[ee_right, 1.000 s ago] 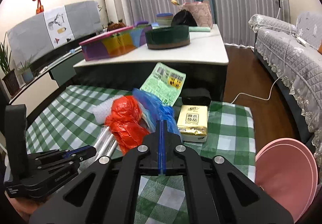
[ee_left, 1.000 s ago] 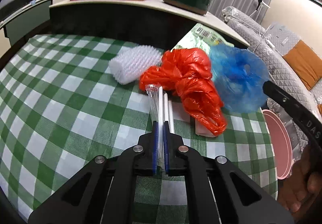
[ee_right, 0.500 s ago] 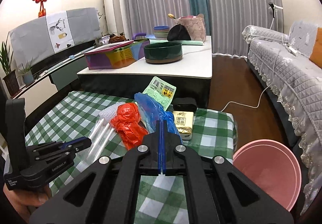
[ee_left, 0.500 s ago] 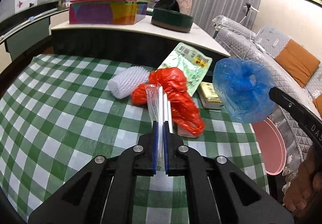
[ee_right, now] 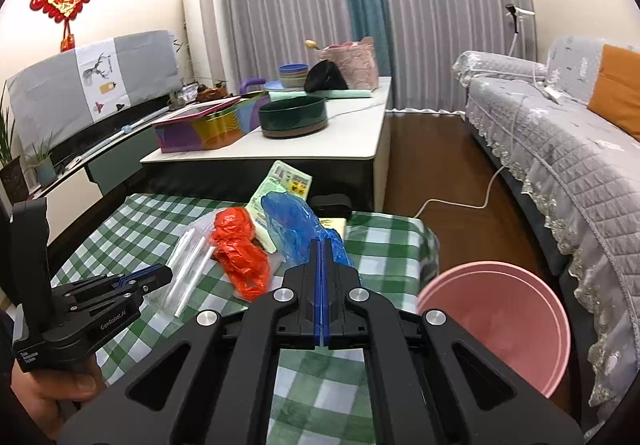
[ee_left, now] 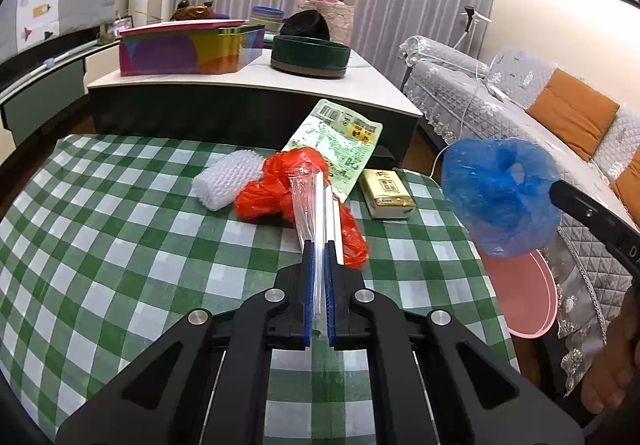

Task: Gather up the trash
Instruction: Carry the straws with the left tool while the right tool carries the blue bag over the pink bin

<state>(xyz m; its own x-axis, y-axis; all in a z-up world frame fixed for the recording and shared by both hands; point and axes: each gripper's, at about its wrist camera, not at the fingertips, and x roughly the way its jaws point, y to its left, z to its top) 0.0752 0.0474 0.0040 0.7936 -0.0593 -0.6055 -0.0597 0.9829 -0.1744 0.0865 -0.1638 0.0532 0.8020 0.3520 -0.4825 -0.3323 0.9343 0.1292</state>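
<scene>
The left gripper [ee_left: 318, 257] is clamped on a clear sleeve of white straws [ee_left: 320, 201], which juts forward past its fingertips, above the checked table [ee_left: 120, 245]. The right gripper [ee_right: 322, 253] is closed on a blue bag [ee_right: 296, 229] bunched ahead of its fingers. A red bag [ee_left: 280, 193] lies beyond the straws; a pink bin [ee_right: 500, 321] stands right of the right fingers.
</scene>
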